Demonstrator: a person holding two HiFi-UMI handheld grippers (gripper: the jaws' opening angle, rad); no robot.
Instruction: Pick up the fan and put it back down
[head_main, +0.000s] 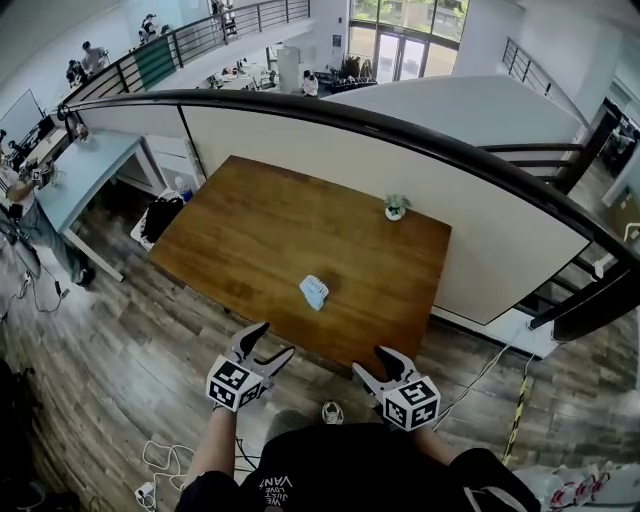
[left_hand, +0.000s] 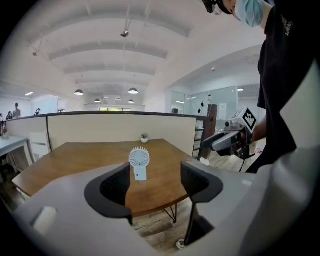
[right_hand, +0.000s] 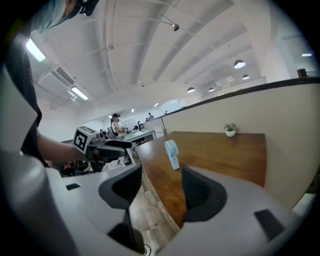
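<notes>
Jaws of left gripper (head_main: 278, 338) and right gripper (head_main: 370, 358) stand wide, empty, fan (head_main: 314, 291) well ahead.

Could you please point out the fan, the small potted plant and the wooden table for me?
fan (left_hand: 139, 158): left gripper view, centre of its round grille.
potted plant (head_main: 396, 211): head view, on its pale pot.
wooden table (head_main: 250, 230): head view, bare top, left part.
</notes>
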